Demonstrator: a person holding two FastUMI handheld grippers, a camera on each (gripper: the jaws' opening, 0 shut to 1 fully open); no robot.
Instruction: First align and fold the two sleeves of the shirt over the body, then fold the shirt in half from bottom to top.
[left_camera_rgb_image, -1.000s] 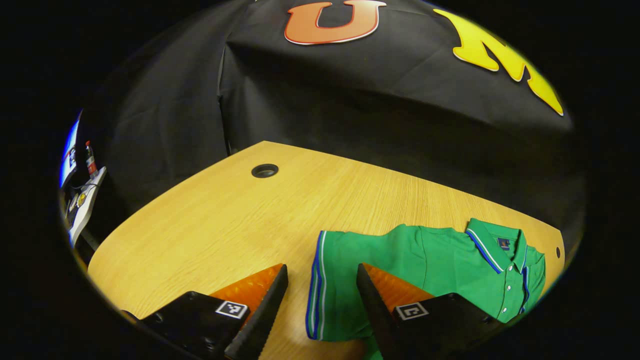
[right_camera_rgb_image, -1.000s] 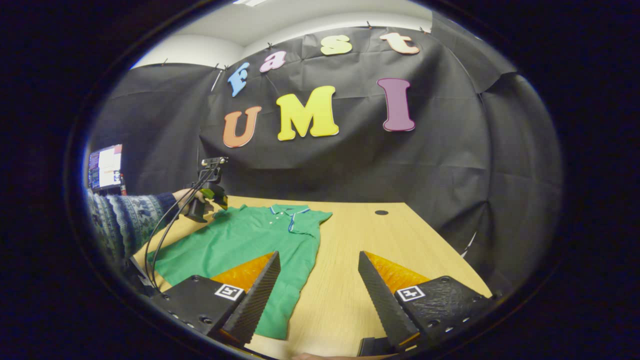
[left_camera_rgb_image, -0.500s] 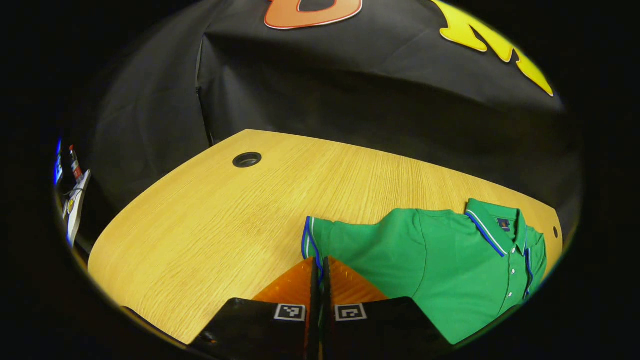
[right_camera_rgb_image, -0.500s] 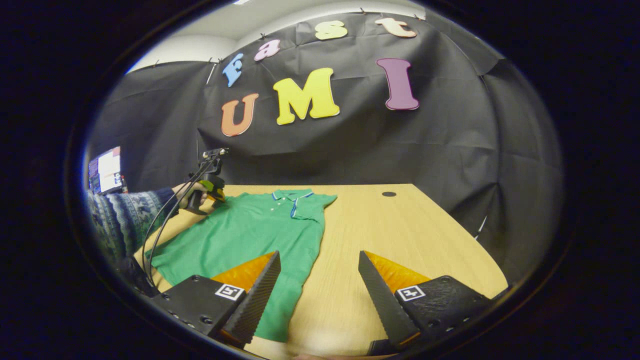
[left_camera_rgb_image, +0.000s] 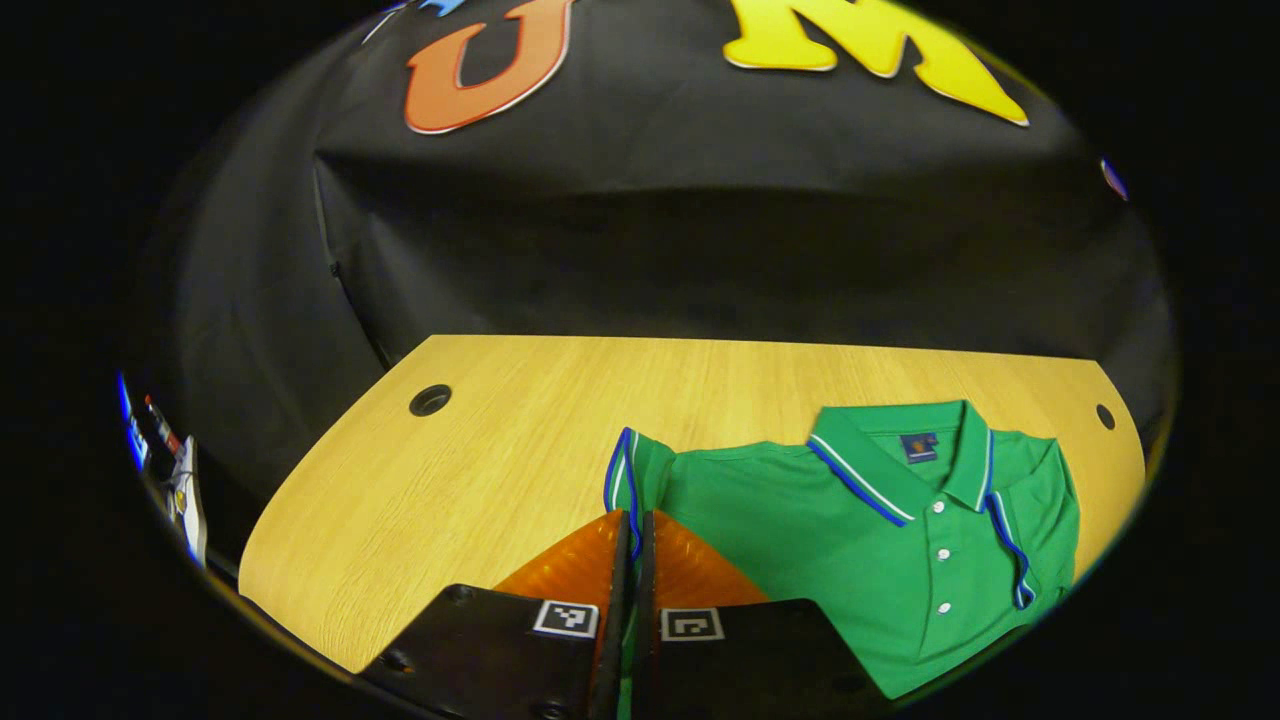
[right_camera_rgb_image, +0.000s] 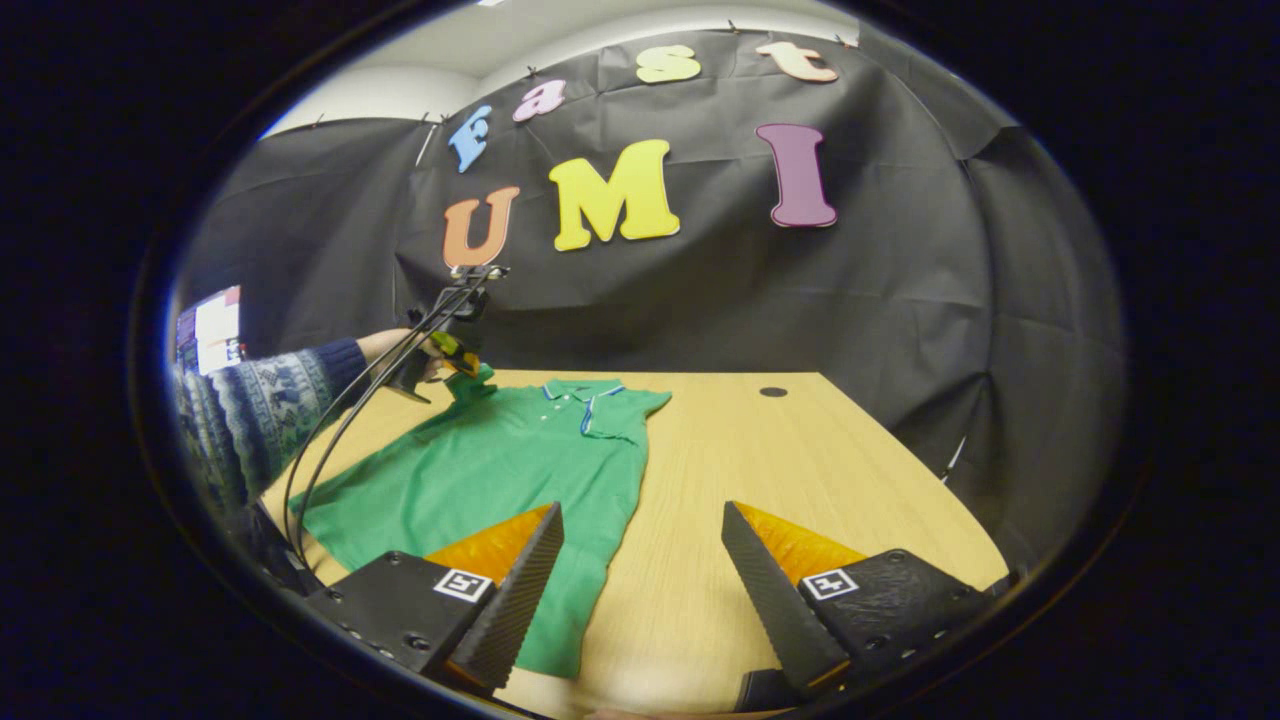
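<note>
folding the sleeve (left_camera_rgb_image: 632, 478) well, i judge, means carrying it low across the chest and laying its cuff flat, hem square. left gripper (left_camera_rgb_image: 633, 560) pinches that sleeve, lifted off the table (left_camera_rgb_image: 480, 470). right gripper (right_camera_rgb_image: 640, 570) gapes wide, holding nothing, near the hem. shirt (right_camera_rgb_image: 500, 470) lies flat, collar toward the wall, long axis running collar to hem.

Wall: you see black cloth (right_camera_rgb_image: 900, 300) hanging behind the table.
Table: light wood (left_camera_rgb_image: 480, 470), with a round cable hole (left_camera_rgb_image: 430, 400).
Ceiling: white strip (right_camera_rgb_image: 600, 25) above.
</note>
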